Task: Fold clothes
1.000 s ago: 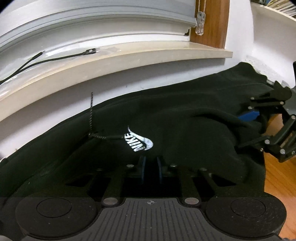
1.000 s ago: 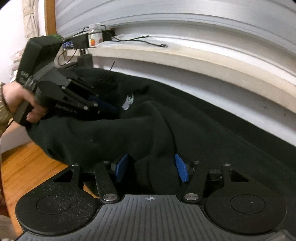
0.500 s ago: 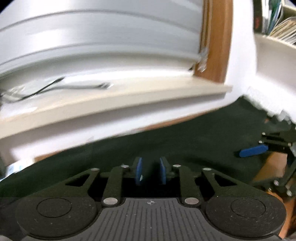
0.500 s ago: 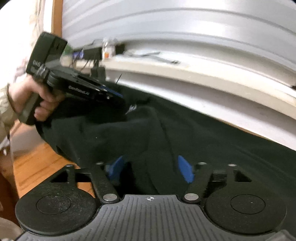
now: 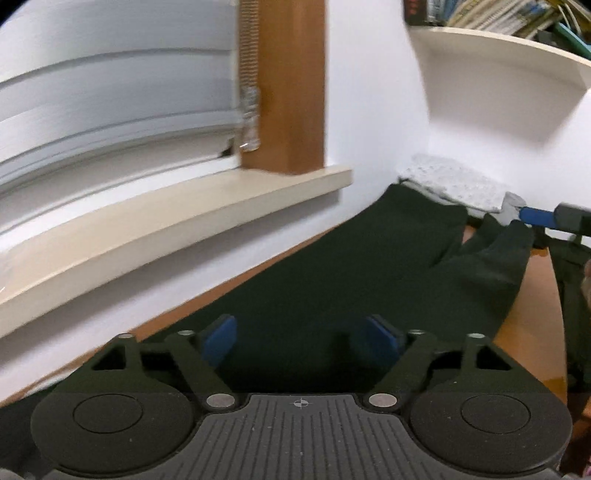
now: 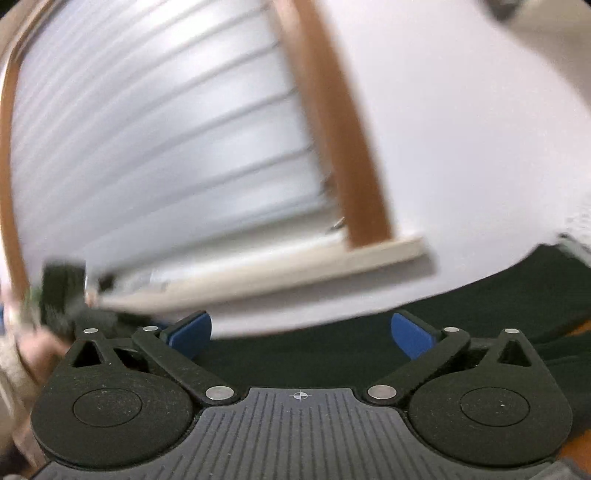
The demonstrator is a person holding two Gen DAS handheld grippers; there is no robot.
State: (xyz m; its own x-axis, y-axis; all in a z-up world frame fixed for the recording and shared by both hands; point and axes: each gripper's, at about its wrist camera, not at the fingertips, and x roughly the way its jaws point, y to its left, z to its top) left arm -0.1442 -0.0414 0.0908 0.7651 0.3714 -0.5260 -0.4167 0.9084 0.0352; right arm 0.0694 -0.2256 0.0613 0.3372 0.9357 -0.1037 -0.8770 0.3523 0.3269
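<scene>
Black trousers [image 5: 354,266] lie stretched along a wooden table [image 5: 532,317], close to a white wall beneath a cream window sill [image 5: 184,218]. Two leg ends split apart at the far end, where they meet a pale speckled cloth [image 5: 454,181]. In the left wrist view, the left gripper [image 5: 301,338] sits low over the dark fabric with its blue-padded fingers [image 5: 219,339] spread wide, holding nothing. The right gripper [image 5: 543,218] appears at the right edge as a blue pad near the leg ends; whether it touches them cannot be told. The right wrist view is blurred: the right gripper [image 6: 301,334] also has its fingers wide apart and empty, above the trousers [image 6: 314,358]. White window blinds [image 6: 166,147] and a brown wooden frame [image 6: 332,129] fill the background. Books [image 5: 491,14] stand on a white shelf above.
</scene>
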